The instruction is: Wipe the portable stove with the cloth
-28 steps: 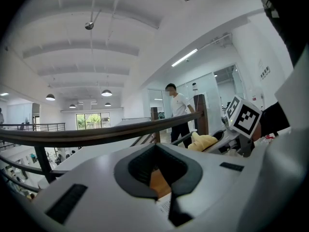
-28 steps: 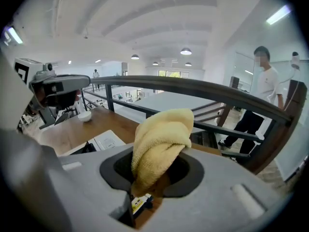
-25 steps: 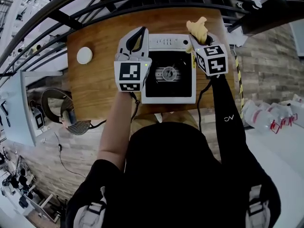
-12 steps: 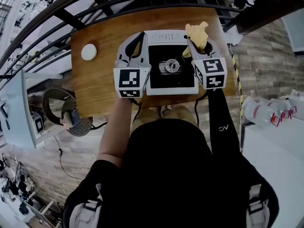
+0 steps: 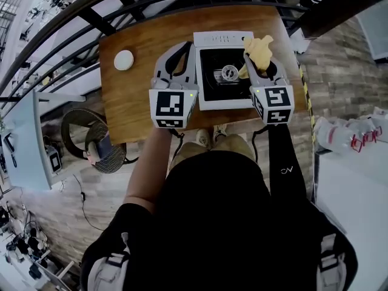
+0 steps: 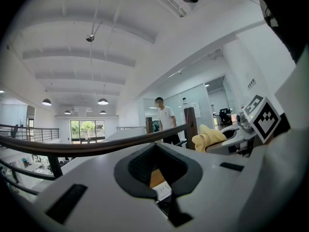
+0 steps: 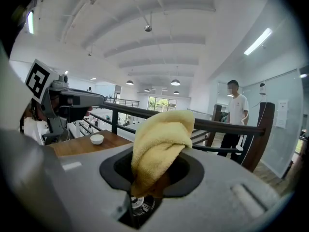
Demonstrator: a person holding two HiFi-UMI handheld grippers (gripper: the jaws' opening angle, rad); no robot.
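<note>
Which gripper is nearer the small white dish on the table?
Left. The left gripper sits at the stove's left edge, just right of the white dish. The right gripper, holding the yellow cloth, is over the stove's right side.

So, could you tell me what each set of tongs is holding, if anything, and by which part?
Right tongs: the yellow cloth, pinched at one bunched end, the rest standing free. Left tongs: shut, holding nothing.

Head camera sits high, staring steeply down past the wearer's shoulders onto the portable stove (image 5: 225, 104) and table (image 5: 130, 105). Both gripper cameras ride close behind their own jaws, facing out nearly level, and each catches the same railing (image 6: 117, 144) and standing person (image 6: 165, 120).
</note>
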